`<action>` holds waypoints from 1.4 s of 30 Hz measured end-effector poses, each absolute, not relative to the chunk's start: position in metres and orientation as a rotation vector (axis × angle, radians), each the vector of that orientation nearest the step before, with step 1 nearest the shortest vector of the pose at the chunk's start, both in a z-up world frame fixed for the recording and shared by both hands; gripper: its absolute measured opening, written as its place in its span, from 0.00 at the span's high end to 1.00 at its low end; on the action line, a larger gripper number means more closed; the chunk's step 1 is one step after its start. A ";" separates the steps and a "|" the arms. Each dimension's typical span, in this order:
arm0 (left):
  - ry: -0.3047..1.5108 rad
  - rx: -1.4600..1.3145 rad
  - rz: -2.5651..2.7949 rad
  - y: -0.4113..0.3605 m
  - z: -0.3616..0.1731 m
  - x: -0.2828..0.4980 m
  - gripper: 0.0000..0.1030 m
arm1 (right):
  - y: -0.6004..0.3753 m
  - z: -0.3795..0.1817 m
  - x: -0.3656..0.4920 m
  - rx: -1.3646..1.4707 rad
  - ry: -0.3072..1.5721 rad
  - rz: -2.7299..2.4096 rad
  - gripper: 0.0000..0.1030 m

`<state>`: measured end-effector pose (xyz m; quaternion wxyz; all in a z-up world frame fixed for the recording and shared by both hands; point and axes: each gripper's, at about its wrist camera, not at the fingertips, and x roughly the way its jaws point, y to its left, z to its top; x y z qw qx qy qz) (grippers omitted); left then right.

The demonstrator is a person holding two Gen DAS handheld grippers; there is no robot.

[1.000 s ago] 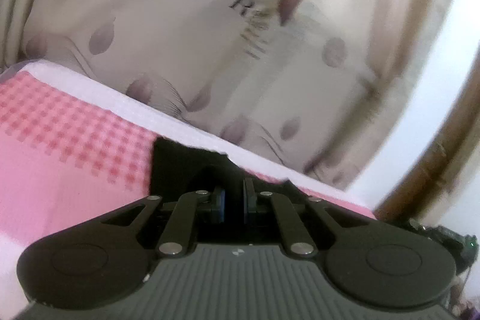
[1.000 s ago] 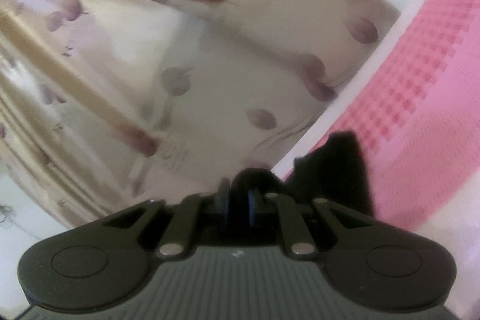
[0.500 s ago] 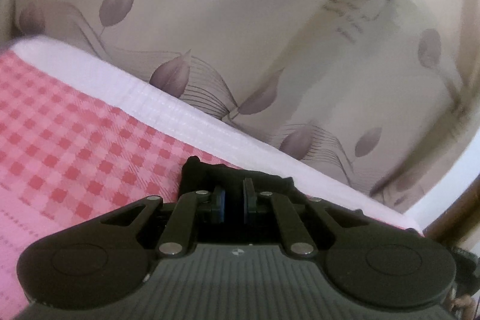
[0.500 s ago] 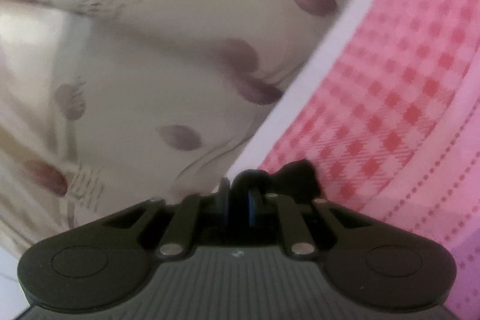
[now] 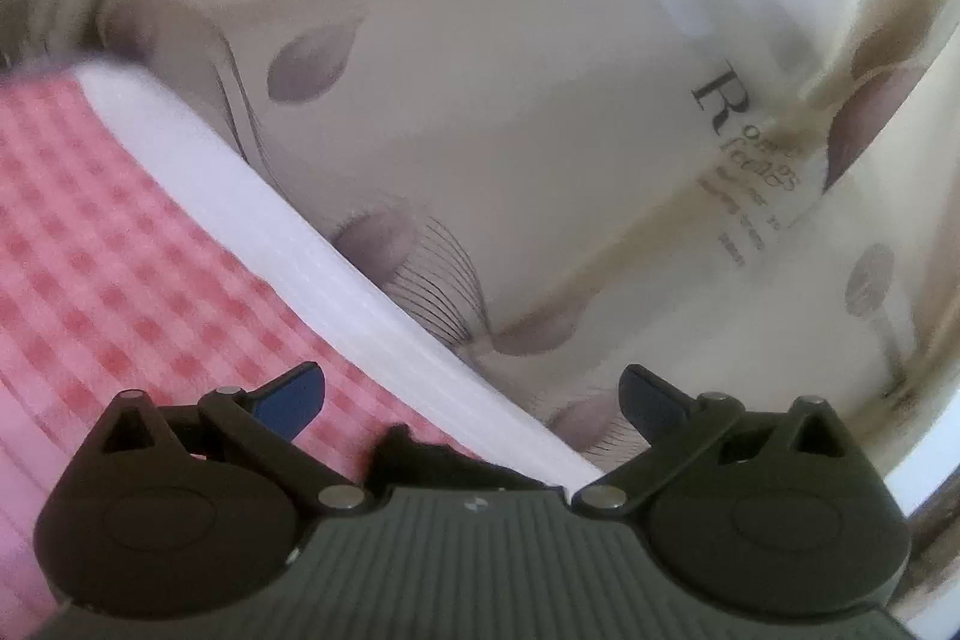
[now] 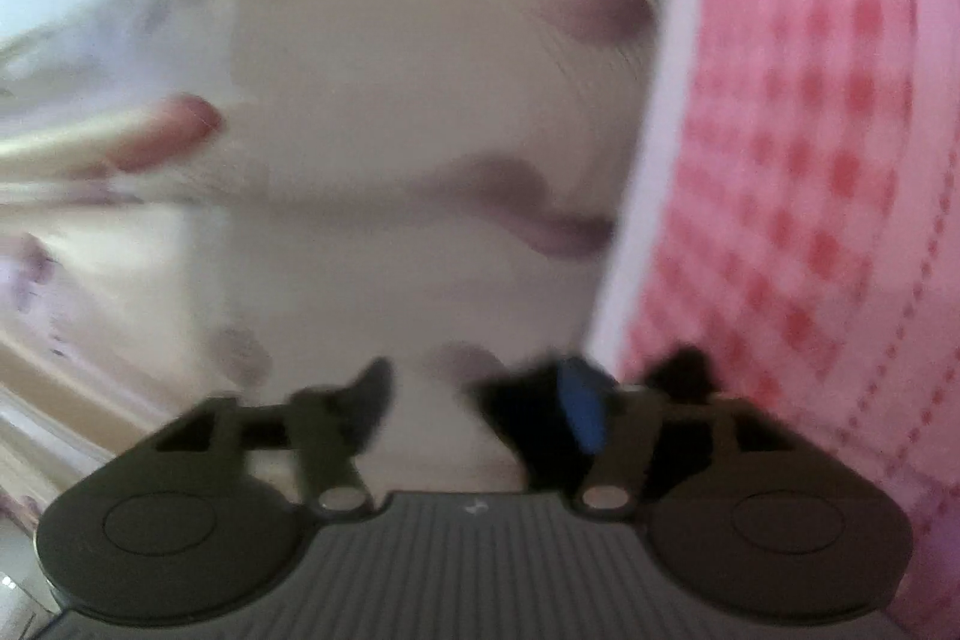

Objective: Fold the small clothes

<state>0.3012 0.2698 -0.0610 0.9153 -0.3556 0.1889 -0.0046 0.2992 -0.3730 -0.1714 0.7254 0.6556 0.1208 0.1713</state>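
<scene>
The small black garment (image 5: 420,460) lies on the pink checked bed sheet (image 5: 120,280), just under and between the jaws of my left gripper (image 5: 471,391). Those jaws are opening and stand wide apart, blue pads (image 5: 294,400) clear of the cloth. In the blurred right wrist view, my right gripper (image 6: 477,388) is also opening. A bunch of the black garment (image 6: 522,418) sits against its right blue pad (image 6: 579,412), and the other finger is off the cloth. More black cloth (image 6: 684,370) shows behind that finger, at the sheet's white edge.
The sheet's white border (image 5: 312,244) marks the far edge of the bed. Right behind it hangs a beige curtain (image 5: 540,100) with a purple leaf print and lettering. In the right wrist view, the checked sheet (image 6: 810,160) fills the right side and the curtain (image 6: 360,160) the left.
Both grippers were shut on the black garment; now both have their jaws spread and the cloth rests on the sheet. Both have come down closer to the bed.
</scene>
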 end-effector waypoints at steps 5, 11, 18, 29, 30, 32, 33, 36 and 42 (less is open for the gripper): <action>0.436 -0.551 -0.084 0.262 -0.044 0.278 0.01 | -0.365 -0.139 0.297 1.173 0.425 0.435 0.27; 0.614 -0.351 -0.278 0.223 -0.059 0.253 0.03 | -0.230 -0.083 0.291 0.387 0.635 0.665 0.53; 0.714 -0.362 -0.345 0.199 -0.088 0.271 0.07 | -0.106 -0.099 0.321 0.060 0.799 0.752 0.68; 0.499 -0.394 -0.044 0.239 -0.073 0.331 0.01 | -0.129 -0.082 0.407 0.177 0.675 0.421 0.69; 0.495 -0.423 -0.018 0.247 -0.073 0.333 0.01 | -0.141 -0.080 0.407 0.265 0.649 0.412 0.69; 0.487 -0.483 -0.005 0.262 -0.075 0.330 0.02 | -0.155 -0.072 0.393 0.369 0.591 0.466 0.68; 0.475 -0.503 -0.012 0.269 -0.075 0.323 0.02 | -0.157 -0.068 0.384 0.389 0.572 0.526 0.67; 0.393 -0.500 -0.081 0.277 -0.072 0.296 0.02 | -0.131 -0.062 0.353 0.346 0.612 0.802 0.67; 0.422 -0.462 -0.095 0.279 -0.073 0.267 0.02 | -0.012 -0.087 0.320 -0.097 0.746 0.945 0.67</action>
